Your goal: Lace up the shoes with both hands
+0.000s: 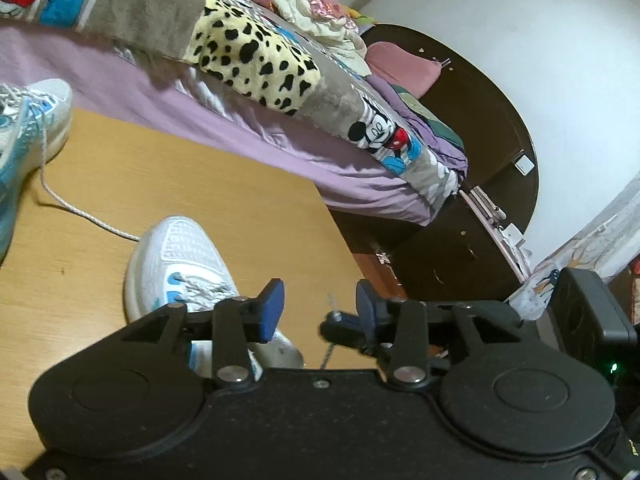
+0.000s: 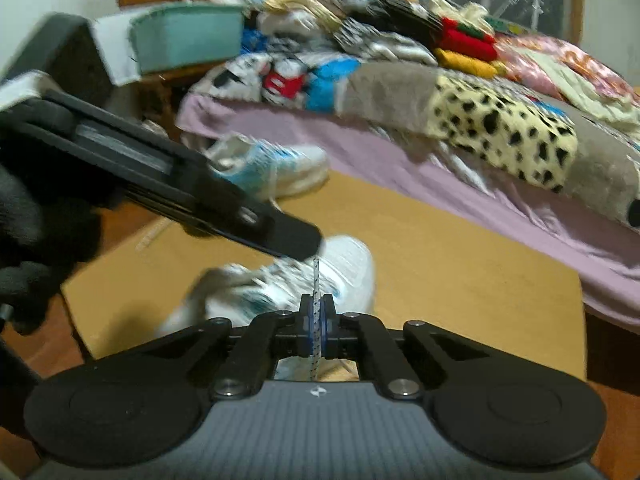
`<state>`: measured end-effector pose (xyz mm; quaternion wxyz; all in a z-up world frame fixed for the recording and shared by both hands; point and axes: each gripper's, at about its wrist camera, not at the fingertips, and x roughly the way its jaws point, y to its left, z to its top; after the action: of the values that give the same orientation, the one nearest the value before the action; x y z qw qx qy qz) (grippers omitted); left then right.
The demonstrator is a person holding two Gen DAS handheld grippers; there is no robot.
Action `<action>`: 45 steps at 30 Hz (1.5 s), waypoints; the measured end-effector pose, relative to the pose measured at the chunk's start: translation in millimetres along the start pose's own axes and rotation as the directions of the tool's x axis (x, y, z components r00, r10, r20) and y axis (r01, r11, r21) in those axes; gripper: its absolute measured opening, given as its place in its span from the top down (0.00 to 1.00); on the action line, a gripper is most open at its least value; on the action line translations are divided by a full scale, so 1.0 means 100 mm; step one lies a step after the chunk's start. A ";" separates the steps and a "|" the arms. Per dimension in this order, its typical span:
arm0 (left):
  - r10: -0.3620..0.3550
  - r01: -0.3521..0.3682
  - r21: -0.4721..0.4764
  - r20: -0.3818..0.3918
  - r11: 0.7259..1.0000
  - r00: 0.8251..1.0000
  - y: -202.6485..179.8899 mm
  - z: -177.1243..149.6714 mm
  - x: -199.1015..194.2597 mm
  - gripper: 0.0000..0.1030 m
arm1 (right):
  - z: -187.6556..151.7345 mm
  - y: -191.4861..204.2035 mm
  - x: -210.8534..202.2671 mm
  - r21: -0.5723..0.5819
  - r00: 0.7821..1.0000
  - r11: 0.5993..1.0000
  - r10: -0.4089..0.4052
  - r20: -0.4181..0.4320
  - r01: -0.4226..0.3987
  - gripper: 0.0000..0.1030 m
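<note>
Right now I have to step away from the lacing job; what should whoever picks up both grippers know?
Left hand-held gripper: open, nothing between its pads.
Right hand-held gripper: shut on the shoelace, which runs up from its pads.
Near sneaker: on the wooden board, just ahead of both grippers, partly laced.
Far sneaker: at the board's far edge by the bed, one lace end trailing loose across the board.
Done: one lace caught.
Left: threading and tying both sneakers.

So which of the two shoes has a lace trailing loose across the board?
The far shoe by the bed; its lace snakes over the board. The near shoe shows none.
</note>
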<state>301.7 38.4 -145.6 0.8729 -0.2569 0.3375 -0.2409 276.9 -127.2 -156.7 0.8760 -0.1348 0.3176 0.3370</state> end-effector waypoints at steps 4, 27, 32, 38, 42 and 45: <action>0.054 -0.054 0.021 0.010 0.998 0.999 0.03 -0.03 -0.06 0.55 | 0.01 -0.07 0.00 0.021 0.998 0.998 -0.056 -0.034 0.056 0.95; 0.344 -0.349 0.176 0.057 0.921 0.937 -0.14 -0.37 -0.35 0.38 | -0.01 -0.15 -0.10 -0.006 0.989 0.991 -0.133 -0.058 0.133 0.95; 0.360 -0.358 0.192 0.023 0.914 0.933 -0.08 -0.39 -0.30 0.39 | -0.02 -0.17 -0.07 -0.003 0.989 0.991 -0.134 -0.068 0.134 0.95; 0.369 -0.355 0.263 -0.001 0.897 0.930 -0.11 -0.43 -0.24 0.43 | -0.04 -0.19 -0.03 -0.010 0.988 0.991 -0.132 -0.077 0.131 0.95; 0.374 -0.353 0.295 -0.015 0.888 0.927 -0.11 -0.43 -0.19 0.56 | -0.04 -0.21 0.01 -0.007 0.989 0.992 -0.125 -0.079 0.125 0.95; 0.382 -0.355 0.312 -0.030 0.882 0.924 -0.08 -0.43 -0.14 0.69 | -0.02 -0.20 0.05 -0.007 0.989 0.993 -0.121 -0.081 0.121 0.95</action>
<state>260.1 28.4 -161.5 0.9154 -0.0412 0.3787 -0.1304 292.2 -139.8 -161.5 0.8811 -0.1684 0.3437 0.2779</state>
